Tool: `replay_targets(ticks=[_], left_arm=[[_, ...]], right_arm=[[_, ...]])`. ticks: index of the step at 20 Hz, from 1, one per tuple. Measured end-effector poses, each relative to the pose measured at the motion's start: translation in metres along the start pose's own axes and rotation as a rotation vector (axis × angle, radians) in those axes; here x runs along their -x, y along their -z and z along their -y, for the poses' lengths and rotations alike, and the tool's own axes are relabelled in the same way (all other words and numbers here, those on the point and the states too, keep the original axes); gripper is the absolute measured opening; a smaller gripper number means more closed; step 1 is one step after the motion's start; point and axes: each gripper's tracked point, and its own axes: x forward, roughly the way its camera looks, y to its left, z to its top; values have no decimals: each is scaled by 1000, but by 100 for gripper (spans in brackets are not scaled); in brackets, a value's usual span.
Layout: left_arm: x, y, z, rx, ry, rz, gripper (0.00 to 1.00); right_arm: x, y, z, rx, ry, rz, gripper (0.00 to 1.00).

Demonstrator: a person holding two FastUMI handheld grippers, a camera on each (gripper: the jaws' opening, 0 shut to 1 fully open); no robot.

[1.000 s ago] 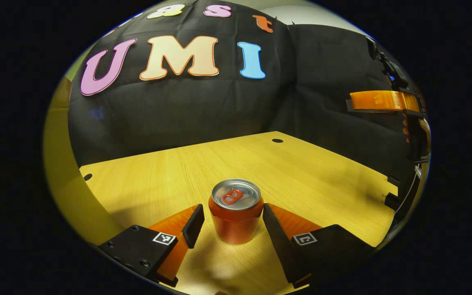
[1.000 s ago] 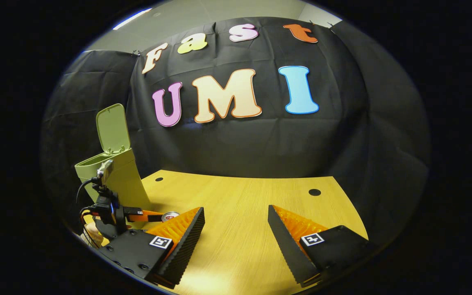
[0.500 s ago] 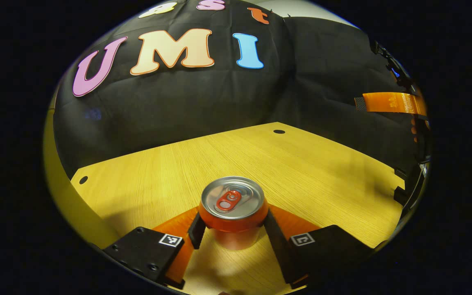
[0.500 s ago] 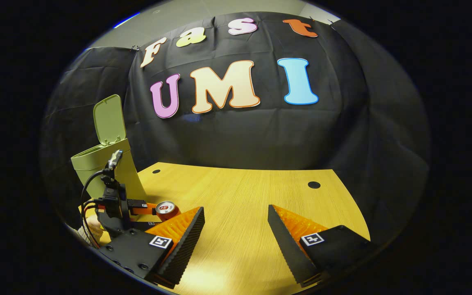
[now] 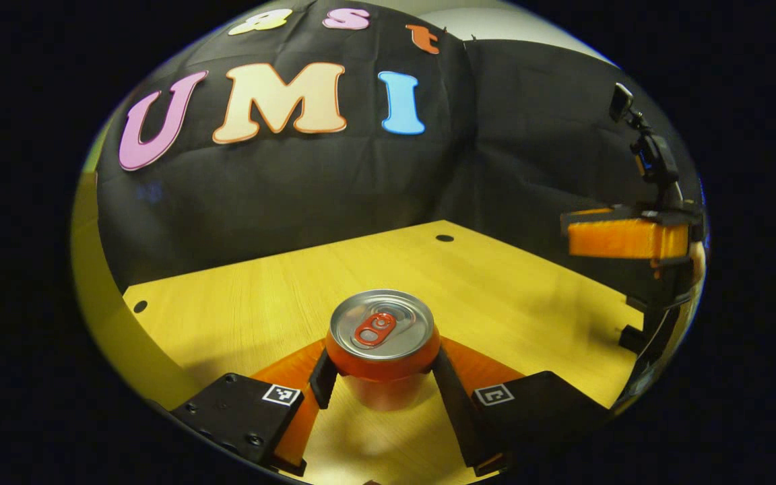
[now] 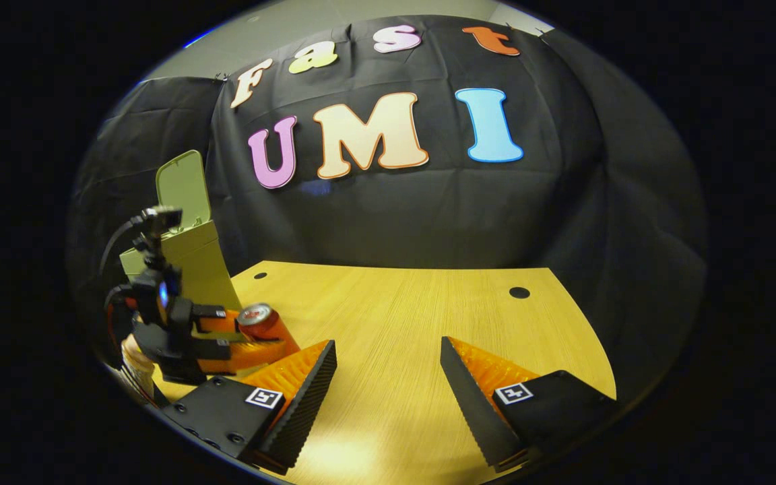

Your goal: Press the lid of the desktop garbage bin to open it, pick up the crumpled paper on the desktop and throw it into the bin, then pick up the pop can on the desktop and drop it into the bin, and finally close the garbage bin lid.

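An orange pop can [image 5: 382, 350] with a silver top stands upright between my left gripper's [image 5: 382, 380] fingers, which press on both its sides. In the right gripper view the same can [image 6: 261, 322] hangs tilted just above the table in the left gripper [image 6: 253, 340], right beside the green bin [image 6: 196, 273]. The bin's lid [image 6: 182, 187] stands up, open. My right gripper [image 6: 388, 370] is open over the wooden table [image 6: 401, 303] with nothing between its fingers. From the left gripper view the right gripper [image 5: 624, 237] hovers at the far right.
The bin's green wall [image 5: 95, 296] curves along the left edge of the left gripper view. A hand [image 6: 135, 360] holds the left gripper. The table has small round holes [image 6: 519, 292] near its back edge. Black cloth walls close in the back and sides.
My left gripper closed on the can and raised it off the table toward the bin. In the left gripper view the right gripper has dropped lower.
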Motion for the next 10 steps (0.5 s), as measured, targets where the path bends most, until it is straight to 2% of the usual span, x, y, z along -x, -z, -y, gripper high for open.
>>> replay_targets(ticks=[5,10], left_arm=[[50,-68,29,-13,59,91,78],[101,-129,27,-27,29,188,78]], right_arm=[[20,24,-28,14,-39,-33,98],[37,49,-62,30,-97,-59,98]])
